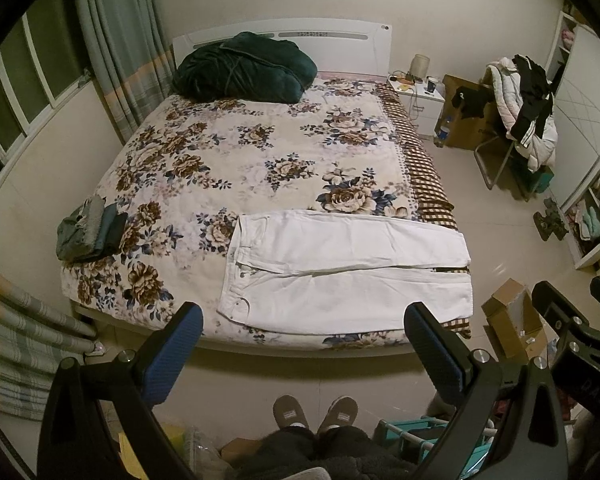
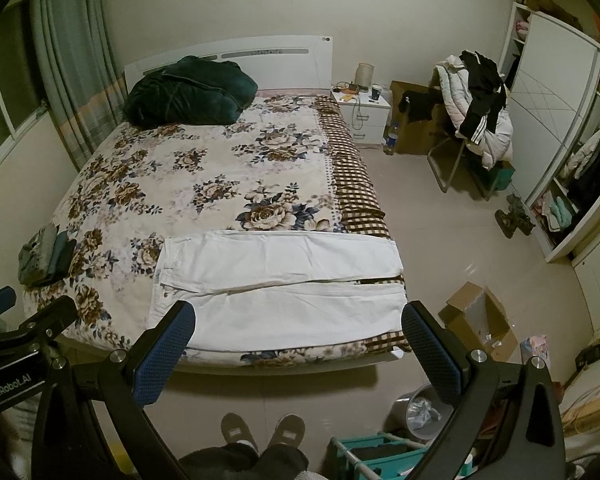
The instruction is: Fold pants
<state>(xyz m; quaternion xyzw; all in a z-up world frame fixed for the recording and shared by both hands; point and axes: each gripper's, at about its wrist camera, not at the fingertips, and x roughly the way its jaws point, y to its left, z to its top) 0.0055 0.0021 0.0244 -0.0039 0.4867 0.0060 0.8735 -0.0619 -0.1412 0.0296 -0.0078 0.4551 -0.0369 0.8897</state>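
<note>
Both hand-held grippers (image 1: 303,326) (image 2: 299,324) spread, above pants (image 1: 340,268).

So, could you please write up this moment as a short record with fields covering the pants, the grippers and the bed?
pants: white pants lying flat, unfolded, legs side by side, at the bed's near edge
waistband: toward the left
left gripper: open, above the floor, holding nothing
right gripper: open, holding nothing
bed: floral cover
also on bed: dark green blanket at the headboard; small stack of folded clothes at the left edge
</note>
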